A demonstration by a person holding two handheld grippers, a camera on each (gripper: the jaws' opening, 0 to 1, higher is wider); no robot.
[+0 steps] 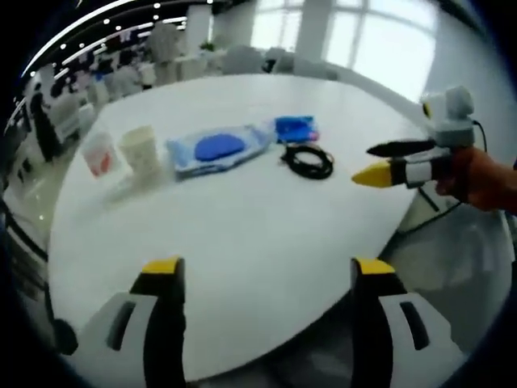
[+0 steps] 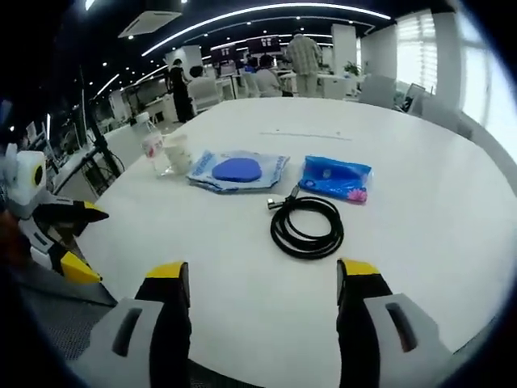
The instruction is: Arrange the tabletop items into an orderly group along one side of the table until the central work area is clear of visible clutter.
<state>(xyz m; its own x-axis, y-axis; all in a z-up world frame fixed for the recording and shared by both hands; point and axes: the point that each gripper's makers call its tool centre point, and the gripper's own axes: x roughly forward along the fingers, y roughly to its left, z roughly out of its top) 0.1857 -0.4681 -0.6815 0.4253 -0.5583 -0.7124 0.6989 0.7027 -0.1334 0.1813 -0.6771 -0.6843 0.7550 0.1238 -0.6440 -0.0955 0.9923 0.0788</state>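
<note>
Round white table (image 2: 420,210) in open-plan office, bearing left to right: bottle (image 2: 152,147), cup (image 2: 177,151), clear wipes packet (image 2: 237,170) lying crosswise, coiled black cable (image 2: 307,227) at 12 o'clock, blue pouch (image 2: 335,178); left gripper (image 1: 264,267) and right gripper (image 2: 262,271) both released, empty.

White table (image 2: 420,162) w/ cable (image 2: 307,228), 2 pouches (image 2: 238,171), cup (image 2: 176,151), bottle (image 2: 152,145).

One coiled cable (image 2: 307,227), two blue packets (image 2: 237,171), one cup (image 1: 141,153), one bottle (image 2: 153,145).

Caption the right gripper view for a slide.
Open right gripper faces coiled black cable, blue pouch, wipes pack and cup on white table.
</note>
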